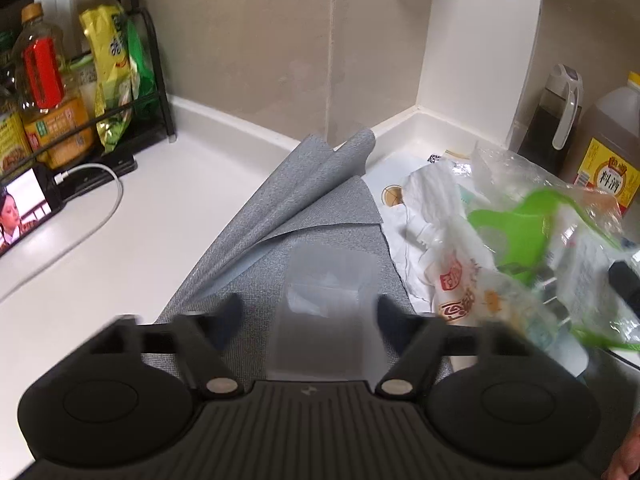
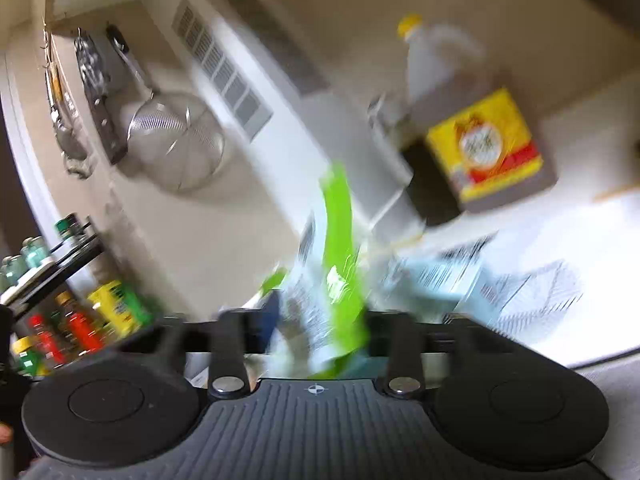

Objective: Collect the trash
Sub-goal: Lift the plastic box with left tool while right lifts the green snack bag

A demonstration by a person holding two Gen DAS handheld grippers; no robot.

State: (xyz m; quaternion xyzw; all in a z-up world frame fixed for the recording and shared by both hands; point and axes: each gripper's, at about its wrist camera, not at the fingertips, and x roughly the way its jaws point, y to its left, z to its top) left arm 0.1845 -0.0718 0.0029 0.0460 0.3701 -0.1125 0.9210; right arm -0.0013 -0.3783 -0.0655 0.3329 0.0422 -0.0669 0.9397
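The step in hand was judged to be the letting-go of gathered trash onto or into a grey woven bag (image 1: 280, 216) that lay flat on the white worktop (image 1: 132, 216), its upper flap folded back. The left tool (image 1: 310, 308) was seen with its jaws spread wide over the grey fabric, and between them a clear, blurred piece of plastic film (image 1: 324, 300) was visible; no pad was pressed on it, so it was taken as loose. Just to the right of the bag a heap of trash (image 1: 460, 240) was piled: white crumpled bags, printed wrappers and a clear packet with a green band (image 1: 516, 220).

In the right wrist view the right tool (image 2: 316, 320) was shown with its jaws parted, and the same green-banded packet (image 2: 340, 272) stood between them, heavily blurred. Whether either pad touched it could not be told, though a grip was not evident.

The next move was thought to call for the bag's mouth to be opened and held by one tool while the heap was fed in by the other, the light film being liable to slip or drift.

The left tool was angled steeply down at the worktop; the right tool was held nearly level and rolled, facing the wall and a cooking-wine jug (image 2: 480, 136).
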